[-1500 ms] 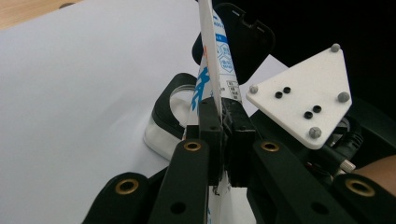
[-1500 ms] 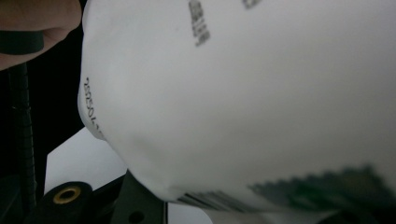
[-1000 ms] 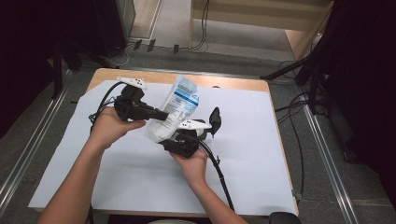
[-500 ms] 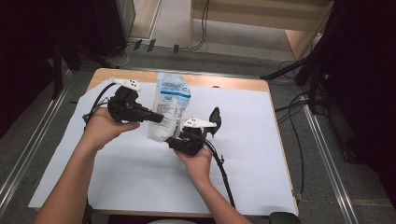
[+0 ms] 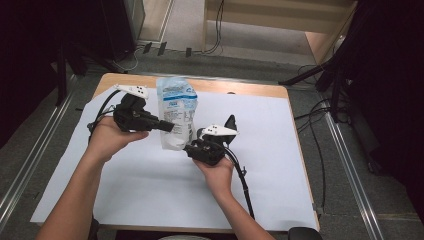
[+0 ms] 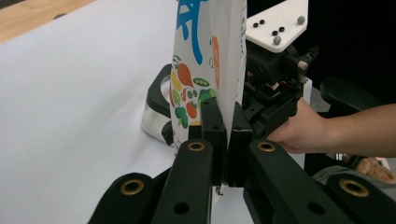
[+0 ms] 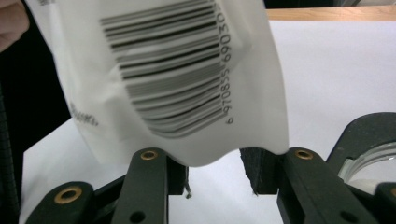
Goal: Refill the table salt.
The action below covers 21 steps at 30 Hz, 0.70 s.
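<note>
A white pouch (image 5: 175,107) with a blue label stands nearly upright over the paper. Its printed side (image 6: 224,46) has vegetable pictures, and its back (image 7: 177,70) carries a barcode. My left gripper (image 5: 169,126) comes in from the left and is shut on the pouch's side edge, which the pads (image 6: 212,126) pinch. My right gripper (image 5: 189,147) sits at the pouch's bottom. In the right gripper view (image 7: 215,161) its jaws stand apart. The pouch's lower edge sags across the tips and hides them, and I see no pad pressing on it.
A large white paper sheet (image 5: 280,165) covers the wooden table (image 5: 240,87). A black-rimmed object with a clear centre (image 5: 230,121) (image 6: 156,100) (image 7: 369,140) lies just right of the right gripper. Cables trail from both grippers toward the table's edges.
The pouch has swung from leaning right to nearly upright and has shifted a little left with the left gripper. The right gripper stays at its bottom.
</note>
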{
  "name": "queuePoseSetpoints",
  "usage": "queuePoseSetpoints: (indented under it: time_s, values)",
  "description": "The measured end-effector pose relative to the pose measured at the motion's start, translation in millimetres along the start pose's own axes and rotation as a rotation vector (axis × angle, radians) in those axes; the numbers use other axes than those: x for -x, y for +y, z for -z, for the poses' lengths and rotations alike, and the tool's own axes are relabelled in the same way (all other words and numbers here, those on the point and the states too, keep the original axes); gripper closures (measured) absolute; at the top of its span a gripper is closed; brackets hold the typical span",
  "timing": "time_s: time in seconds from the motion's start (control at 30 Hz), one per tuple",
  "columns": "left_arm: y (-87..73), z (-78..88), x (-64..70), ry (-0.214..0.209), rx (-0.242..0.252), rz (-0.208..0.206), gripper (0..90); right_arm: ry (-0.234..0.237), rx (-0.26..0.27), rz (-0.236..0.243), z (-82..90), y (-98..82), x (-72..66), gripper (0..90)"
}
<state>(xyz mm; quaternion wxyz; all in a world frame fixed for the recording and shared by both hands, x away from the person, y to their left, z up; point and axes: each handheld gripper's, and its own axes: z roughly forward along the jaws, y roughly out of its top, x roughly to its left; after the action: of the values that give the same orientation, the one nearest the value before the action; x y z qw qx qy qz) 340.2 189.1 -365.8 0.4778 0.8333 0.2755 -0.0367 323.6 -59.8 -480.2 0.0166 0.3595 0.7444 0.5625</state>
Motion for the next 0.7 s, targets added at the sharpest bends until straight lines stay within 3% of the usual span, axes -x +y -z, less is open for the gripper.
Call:
queuePoseSetpoints:
  time_s: [0.1,0.2,0.33,0.53,0.7]
  values:
    - [-0.2,4.7,-0.2,0.007,0.024,-0.002,90.0,0.01,-0.004,0.004,3.6,1.9,-0.7,65.1]
    - [-0.5,9.2,-0.7,0.007,0.037,-0.005,90.0,0.009,-0.031,0.048,8.6,4.3,-3.9,64.5]
    - [-1.9,12.8,-2.8,0.051,0.037,-0.005,90.0,0.019,-0.055,0.07,19.5,6.5,-5.5,63.3]
    - [-8.0,19.9,-9.8,0.08,0.049,0.013,90.0,0.027,-0.089,0.126,37.0,5.7,-6.0,61.1]
    - [-16.2,20.9,-17.0,0.127,0.041,0.033,90.0,0.041,-0.128,0.14,49.8,4.4,-2.7,60.3]
